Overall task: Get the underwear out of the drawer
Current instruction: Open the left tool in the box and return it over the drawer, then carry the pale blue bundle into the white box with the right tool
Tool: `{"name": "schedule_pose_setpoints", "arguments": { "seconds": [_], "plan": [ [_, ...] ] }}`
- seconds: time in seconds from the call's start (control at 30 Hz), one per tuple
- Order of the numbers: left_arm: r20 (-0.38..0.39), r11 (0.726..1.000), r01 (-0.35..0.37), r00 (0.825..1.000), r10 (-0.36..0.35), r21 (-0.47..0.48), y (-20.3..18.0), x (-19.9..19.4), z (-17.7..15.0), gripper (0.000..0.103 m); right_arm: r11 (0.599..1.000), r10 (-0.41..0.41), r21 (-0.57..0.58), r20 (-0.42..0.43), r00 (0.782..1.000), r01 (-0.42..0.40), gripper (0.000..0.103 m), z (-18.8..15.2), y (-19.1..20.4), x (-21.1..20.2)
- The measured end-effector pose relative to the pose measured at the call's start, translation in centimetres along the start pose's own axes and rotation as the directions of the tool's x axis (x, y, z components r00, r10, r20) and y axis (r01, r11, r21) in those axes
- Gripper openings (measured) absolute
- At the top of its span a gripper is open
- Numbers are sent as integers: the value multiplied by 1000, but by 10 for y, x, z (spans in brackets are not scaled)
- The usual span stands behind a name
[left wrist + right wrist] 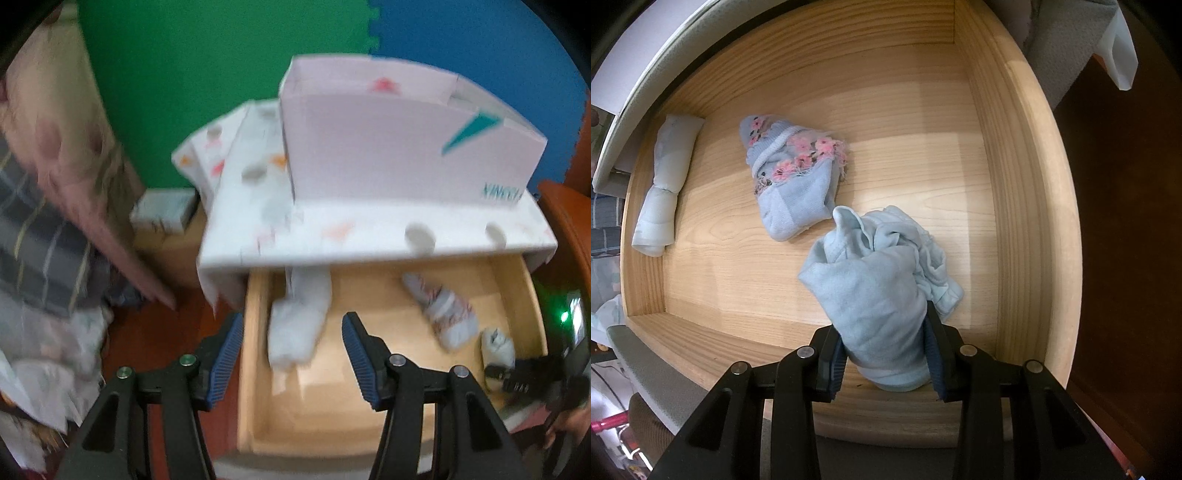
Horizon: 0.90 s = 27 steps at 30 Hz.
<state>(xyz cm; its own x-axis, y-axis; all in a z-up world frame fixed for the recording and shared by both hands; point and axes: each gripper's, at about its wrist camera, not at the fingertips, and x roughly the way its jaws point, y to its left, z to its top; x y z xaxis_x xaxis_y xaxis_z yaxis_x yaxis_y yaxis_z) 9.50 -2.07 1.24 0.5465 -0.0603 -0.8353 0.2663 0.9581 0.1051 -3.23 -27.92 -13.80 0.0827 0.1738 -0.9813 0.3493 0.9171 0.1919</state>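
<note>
Green and blue foam mats behind. Left wrist view, blurred: white box [406,147] stands on white cabinet top [369,236] over open wooden drawer [258,369]. Left gripper [291,354] half open, empty, above pale rolled garment [299,317].

Right wrist view: right gripper [886,354] clamped on light-blue underwear [875,291] near drawer's front wall; floral garment [794,173] just beside, white roll [665,181] along left wall. Bare floor between.

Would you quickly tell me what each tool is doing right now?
Left tool: open, holding nothing, above the wooden drawer.
Right tool: shut on the crumpled pale blue cloth garment.
</note>
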Motion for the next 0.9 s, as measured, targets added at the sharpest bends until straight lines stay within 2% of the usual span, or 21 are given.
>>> {"name": "schedule_pose_setpoints", "arguments": {
  "seconds": [0.13,0.33,0.9],
  "plan": [
    [-45,999,-5,999,3,-45,0,16,-34,57,1000,-2,1,-1,1000,2,35,0,0,-1],
    [-59,996,-26,998,21,-81,1,29,-57,57,1000,-6,0,-3,1000,6,35,0,1,-1],
    [-148,996,-19,989,6,-88,0,55,-63,57,999,-33,-26,1,999,33,35,-3,9,-4]
  ]
}}
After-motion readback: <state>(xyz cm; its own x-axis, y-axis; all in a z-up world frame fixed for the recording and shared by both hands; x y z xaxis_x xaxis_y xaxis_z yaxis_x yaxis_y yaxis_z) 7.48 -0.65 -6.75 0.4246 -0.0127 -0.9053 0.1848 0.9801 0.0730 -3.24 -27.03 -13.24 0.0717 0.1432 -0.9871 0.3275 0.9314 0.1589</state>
